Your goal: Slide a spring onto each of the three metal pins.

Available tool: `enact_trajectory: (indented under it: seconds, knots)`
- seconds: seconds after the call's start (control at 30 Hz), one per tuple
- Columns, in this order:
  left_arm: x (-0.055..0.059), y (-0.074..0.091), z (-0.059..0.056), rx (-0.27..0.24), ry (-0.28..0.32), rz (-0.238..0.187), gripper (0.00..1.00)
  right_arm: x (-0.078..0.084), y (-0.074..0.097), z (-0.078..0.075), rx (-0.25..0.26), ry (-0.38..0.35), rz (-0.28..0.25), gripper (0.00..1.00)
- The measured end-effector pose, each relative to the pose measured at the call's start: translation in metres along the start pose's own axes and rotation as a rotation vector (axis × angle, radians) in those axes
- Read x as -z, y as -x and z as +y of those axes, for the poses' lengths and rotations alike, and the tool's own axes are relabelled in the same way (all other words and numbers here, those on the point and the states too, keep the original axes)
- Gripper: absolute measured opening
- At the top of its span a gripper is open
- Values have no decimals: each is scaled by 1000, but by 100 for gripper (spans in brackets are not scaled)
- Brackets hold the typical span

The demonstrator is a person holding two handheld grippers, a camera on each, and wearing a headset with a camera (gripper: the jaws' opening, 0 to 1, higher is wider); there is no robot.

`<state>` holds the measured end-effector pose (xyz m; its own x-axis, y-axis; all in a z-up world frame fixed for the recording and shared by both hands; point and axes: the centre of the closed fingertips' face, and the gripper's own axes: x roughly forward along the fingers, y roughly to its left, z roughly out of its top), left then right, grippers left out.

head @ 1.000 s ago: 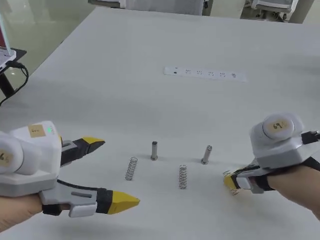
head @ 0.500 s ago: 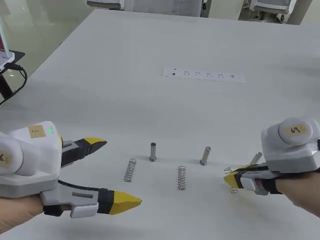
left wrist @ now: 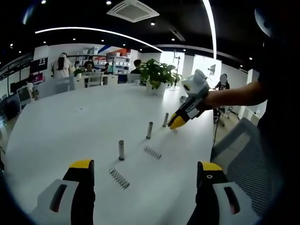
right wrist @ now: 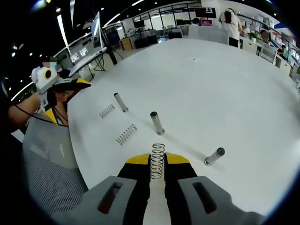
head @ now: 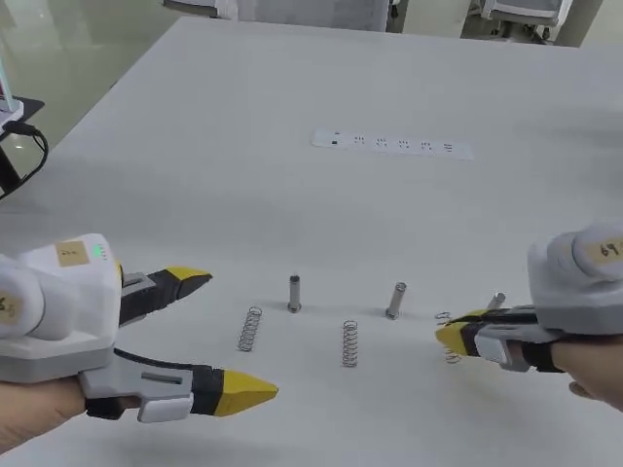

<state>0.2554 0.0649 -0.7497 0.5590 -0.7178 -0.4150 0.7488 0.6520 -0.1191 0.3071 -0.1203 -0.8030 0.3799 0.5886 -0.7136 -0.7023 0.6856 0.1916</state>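
Working upward from the lower edge of the head view, the left hand-held gripper [head: 229, 336] sits at lower left, held roughly level above the desk [head: 243, 146] and pointing toward frame right. Its yellow-tipped jaws are spread wide, released, with nothing between them. The left gripper view confirms this: the two jaws of the left hand-held gripper [left wrist: 146, 166] stand far apart at the bottom of the frame.

At lower right, the right hand-held gripper [head: 453, 337] points toward frame left, low over the desk. Its jaws are clenched on a spring [head: 444, 317] held crosswise to them. In the right gripper view the spring [right wrist: 158, 161] stands upright between the closed yellow tips of the right hand-held gripper [right wrist: 158, 160].

Between the two grippers, two loose springs [head: 249, 329] [head: 349, 343] lie flat on the desk. Just beyond them, three metal pins stand in a row, all bare:
- left pin [head: 294, 292]
- middle pin [head: 395, 300]
- right pin [head: 496, 302], nearest the held spring.

A white power strip [head: 391, 144] lies farther up the desk, above centre.

Labels: the left gripper housing carries a pale tag [head: 70, 253] whose writing is too small to read. The right housing carries a round label [head: 608, 250], cut by the frame edge, with handwritten figures resembling "69".
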Motion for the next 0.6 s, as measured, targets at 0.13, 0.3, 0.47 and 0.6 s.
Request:
enact_trajectory:
  seconds: [0.13, 0.3, 0.47, 0.6]
  knots:
    - [-1, 1, 0, 6, 3, -2, 86, 0, -1, 2, -11, 23, -6, 8]
    - [-3, 2, -1, 15, 19, -15, 84, -6, 0, 8, -37, 64, -34, 8]
    - [-7, 1, -3, 24, 24, -29, 82, -14, 4, 12, -59, 37, -73, 8]
    - [-9, 0, -7, 38, 28, -38, 81, -16, 5, 14, -68, 57, -77, 8]
